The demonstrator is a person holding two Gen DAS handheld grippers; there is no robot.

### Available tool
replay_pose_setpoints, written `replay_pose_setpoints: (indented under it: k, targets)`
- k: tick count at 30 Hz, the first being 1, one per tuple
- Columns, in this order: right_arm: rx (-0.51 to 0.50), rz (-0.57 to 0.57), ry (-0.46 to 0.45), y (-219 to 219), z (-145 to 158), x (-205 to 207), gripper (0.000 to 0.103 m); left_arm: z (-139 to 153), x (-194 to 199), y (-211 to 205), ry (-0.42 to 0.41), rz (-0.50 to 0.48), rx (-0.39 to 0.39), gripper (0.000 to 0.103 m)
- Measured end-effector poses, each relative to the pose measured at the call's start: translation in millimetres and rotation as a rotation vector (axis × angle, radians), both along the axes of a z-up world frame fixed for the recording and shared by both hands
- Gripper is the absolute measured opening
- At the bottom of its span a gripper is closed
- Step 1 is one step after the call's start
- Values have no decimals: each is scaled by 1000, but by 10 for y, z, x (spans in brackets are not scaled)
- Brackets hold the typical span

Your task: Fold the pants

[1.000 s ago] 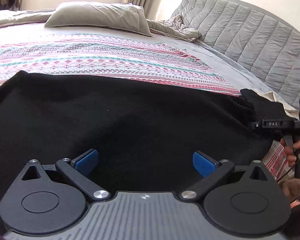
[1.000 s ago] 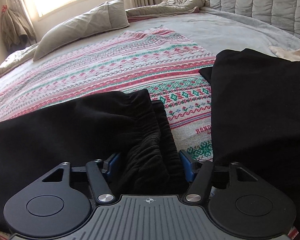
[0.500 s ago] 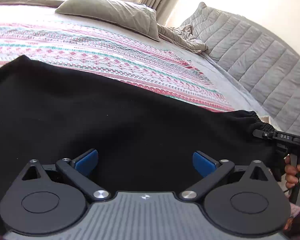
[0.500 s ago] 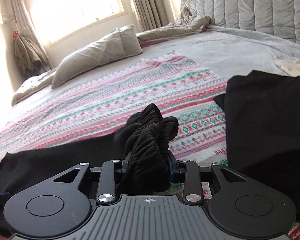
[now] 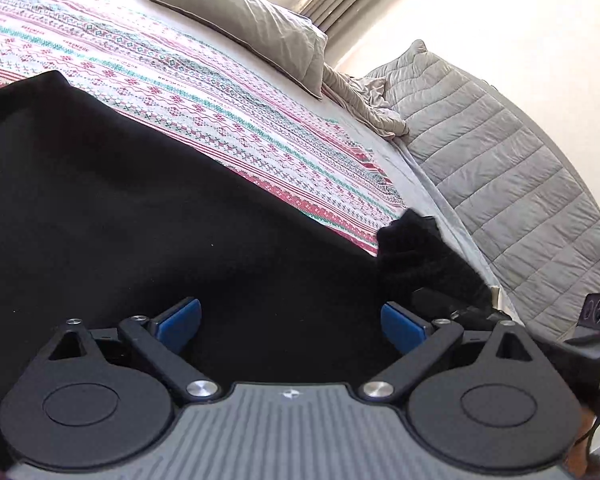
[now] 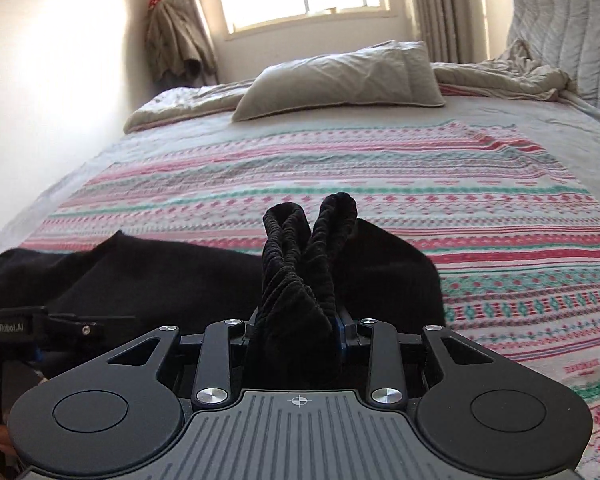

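Observation:
Black pants [image 5: 140, 220] lie spread on the patterned bedspread. My left gripper [image 5: 291, 322] is open just above the black cloth, with nothing between its blue pads. My right gripper [image 6: 296, 330] is shut on the bunched elastic waistband [image 6: 300, 256] and holds it lifted, the gathered ends sticking up. The rest of the pants [image 6: 160, 276] trails down to the left in the right wrist view. The raised waistband [image 5: 416, 248] and the right gripper's body show at the right of the left wrist view. The left gripper's body [image 6: 40, 326] shows at the left edge of the right wrist view.
A striped pink, green and white bedspread [image 6: 380, 184] covers the bed. A grey pillow [image 6: 340, 76] lies at the far end under a window. A quilted grey headboard [image 5: 500, 168] and a rumpled sheet [image 6: 500, 76] are to the right.
My right gripper has shut on the waistband, lifted it and swung left towards the left gripper. The left gripper stayed open over the cloth while its view tilted.

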State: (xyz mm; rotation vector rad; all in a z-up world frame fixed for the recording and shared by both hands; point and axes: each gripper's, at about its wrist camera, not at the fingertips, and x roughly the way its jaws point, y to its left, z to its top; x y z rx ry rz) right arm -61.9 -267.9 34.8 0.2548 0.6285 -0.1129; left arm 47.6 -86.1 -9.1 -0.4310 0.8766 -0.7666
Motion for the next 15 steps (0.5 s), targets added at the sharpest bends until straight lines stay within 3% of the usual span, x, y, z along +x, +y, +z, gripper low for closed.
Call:
replay_pose_setpoints:
  k: [5, 7, 8, 10, 12, 15]
  targets:
    - [-32, 71, 102, 302, -274, 208, 32, -42, 56, 37, 36, 10, -35, 102]
    - [-37, 88, 135, 349, -371, 255, 37, -49, 77, 34, 48, 5, -49, 101]
    - [-42, 93, 133, 362, -393, 252, 38, -50, 83, 28, 55, 5, -58, 101]
    - [-14, 118, 118, 341, -370, 213, 56, -61, 100, 20, 76, 2, -82, 100]
    - [77, 152, 83, 271, -289, 114, 65, -76, 118, 10, 101, -9, -112, 100]
    - [167, 197, 21, 175, -181, -55, 65, -109, 158, -47, 151, -49, -157, 99]
